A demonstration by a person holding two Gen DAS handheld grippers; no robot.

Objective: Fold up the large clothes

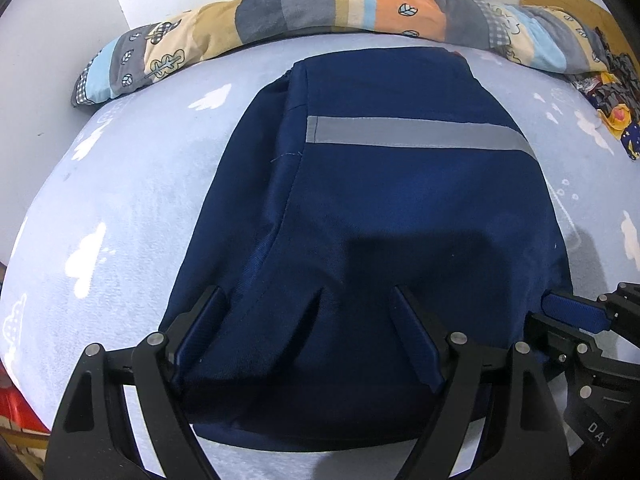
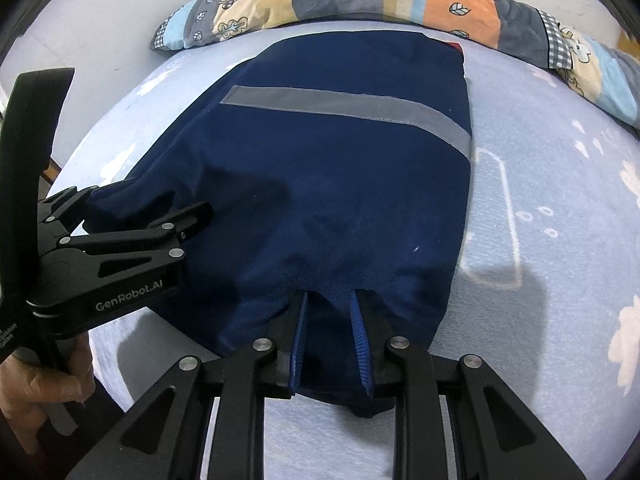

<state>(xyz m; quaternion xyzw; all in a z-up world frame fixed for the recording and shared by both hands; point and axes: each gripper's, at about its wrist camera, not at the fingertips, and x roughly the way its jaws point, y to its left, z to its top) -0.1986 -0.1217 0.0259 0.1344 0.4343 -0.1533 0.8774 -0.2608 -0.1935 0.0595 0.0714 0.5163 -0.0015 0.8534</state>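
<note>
Fold in progress: navy garment (image 1: 360,208) on the bed (image 1: 132,184), both grippers at its near hem.

The garment lies folded into a long panel down the middle of the bed, grey stripe (image 1: 416,130) uppermost, far end close to the patchwork bolster (image 1: 280,8) at the bed's far edge. The left gripper (image 1: 308,320) stands spread wide over the near-left hem, pads pressed onto the cloth but pinching nothing. The right gripper (image 2: 328,328) is nearly clenched with a ridge of cloth between its pads at the near-right hem; a firm pinch is likely, not certain. Judged step: securing the near edge for the next fold. The next move calls for the left to clench on its corner, then both to lift together and carry the hem toward the far end.
</note>
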